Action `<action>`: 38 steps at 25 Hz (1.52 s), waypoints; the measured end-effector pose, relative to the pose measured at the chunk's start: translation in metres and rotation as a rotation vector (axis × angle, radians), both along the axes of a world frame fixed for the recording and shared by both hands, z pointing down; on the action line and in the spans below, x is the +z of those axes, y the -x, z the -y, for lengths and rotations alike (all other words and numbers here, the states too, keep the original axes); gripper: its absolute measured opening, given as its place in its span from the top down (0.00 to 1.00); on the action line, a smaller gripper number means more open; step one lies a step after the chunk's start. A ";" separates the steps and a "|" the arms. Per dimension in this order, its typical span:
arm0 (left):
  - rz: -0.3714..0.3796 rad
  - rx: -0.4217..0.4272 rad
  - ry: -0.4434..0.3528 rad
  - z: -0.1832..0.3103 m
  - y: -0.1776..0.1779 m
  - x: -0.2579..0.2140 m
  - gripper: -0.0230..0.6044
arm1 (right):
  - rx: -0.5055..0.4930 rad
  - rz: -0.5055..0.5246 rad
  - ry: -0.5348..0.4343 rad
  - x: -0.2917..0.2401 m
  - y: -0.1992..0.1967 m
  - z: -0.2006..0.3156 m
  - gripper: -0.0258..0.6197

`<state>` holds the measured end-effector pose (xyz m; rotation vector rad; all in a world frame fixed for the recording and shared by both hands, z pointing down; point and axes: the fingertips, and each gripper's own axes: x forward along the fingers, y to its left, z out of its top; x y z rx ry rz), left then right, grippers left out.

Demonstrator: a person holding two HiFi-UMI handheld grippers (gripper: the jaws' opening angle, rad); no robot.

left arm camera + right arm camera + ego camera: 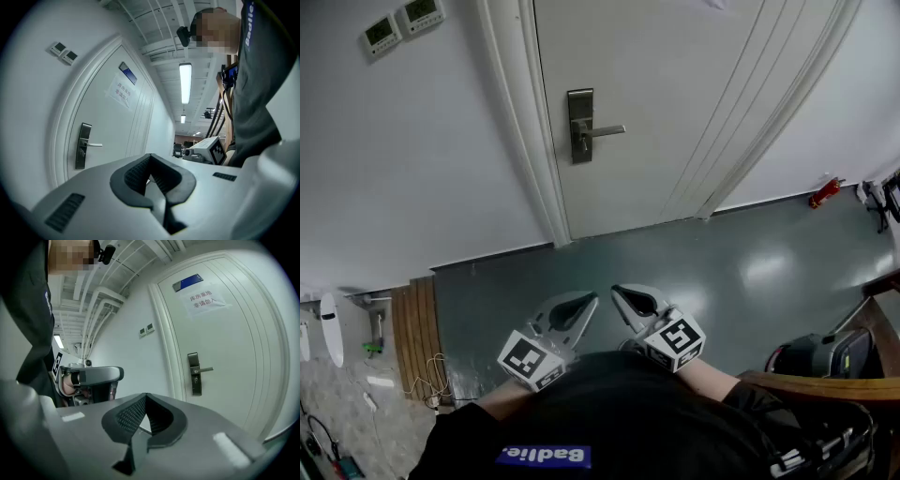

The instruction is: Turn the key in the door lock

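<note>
A white door [675, 103] stands shut ahead of me, across a stretch of grey-green floor. On its left side is a dark metal lock plate [579, 126] with a silver lever handle [604, 131]; the same lock plate [194, 373] also shows in the right gripper view. A small part sits under the lever, too small to tell whether it is a key. My left gripper [572, 313] and right gripper [632, 301] are held side by side close to my body, far from the door. Both are shut with nothing between the jaws.
Two wall controllers [401, 22] hang left of the door frame. Wooden slats [416, 323] lie by the left wall. A red object [825, 193] rests at the far right wall. A wooden chair arm [830, 382] and a dark device [823, 354] sit at my right.
</note>
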<state>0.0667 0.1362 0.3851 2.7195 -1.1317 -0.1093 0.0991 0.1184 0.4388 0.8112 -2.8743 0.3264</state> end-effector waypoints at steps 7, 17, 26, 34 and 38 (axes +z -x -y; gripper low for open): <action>0.003 -0.005 0.005 0.001 -0.001 0.000 0.97 | -0.007 -0.009 0.005 0.002 -0.001 0.002 0.96; 0.017 -0.024 0.008 0.009 -0.010 -0.003 0.97 | -0.026 0.025 0.033 0.002 -0.010 0.012 0.96; 0.021 -0.121 0.012 0.025 -0.023 0.008 0.97 | -0.041 0.068 0.014 0.011 -0.035 0.047 0.96; -0.009 -0.136 0.021 0.093 0.024 0.019 0.97 | 0.005 0.045 0.017 0.025 0.000 0.114 0.96; -0.013 -0.086 0.015 0.139 0.056 0.017 0.97 | 0.065 0.024 0.023 0.028 0.027 0.161 0.96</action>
